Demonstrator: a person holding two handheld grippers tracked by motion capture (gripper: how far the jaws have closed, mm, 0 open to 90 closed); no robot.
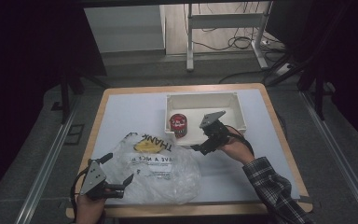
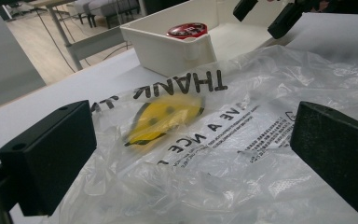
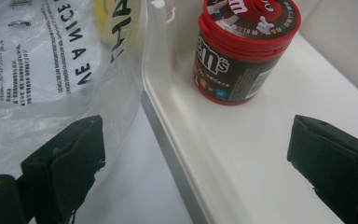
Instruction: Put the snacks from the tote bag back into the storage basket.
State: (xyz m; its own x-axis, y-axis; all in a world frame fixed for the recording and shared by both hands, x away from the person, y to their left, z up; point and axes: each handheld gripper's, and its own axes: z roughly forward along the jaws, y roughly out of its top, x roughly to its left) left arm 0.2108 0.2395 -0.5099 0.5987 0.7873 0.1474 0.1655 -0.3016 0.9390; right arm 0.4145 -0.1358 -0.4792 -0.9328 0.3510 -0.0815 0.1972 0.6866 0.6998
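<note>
Left gripper wide open, jaws astride the near-left edge of the bag. Right gripper wide open over the bin's near wall. Candy tub upright inside, left end.

Plastic bag reads "THANK"; canister "m&m's".

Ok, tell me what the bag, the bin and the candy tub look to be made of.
Bag: thin clear plastic film, glossy; it crinkles and the table shows through.
Bin: probably moulded plastic, off-white, smooth; rounded corners and even walls.
Candy tub: likely plastic, with a glossy red lid and base and a printed wrap.
</note>
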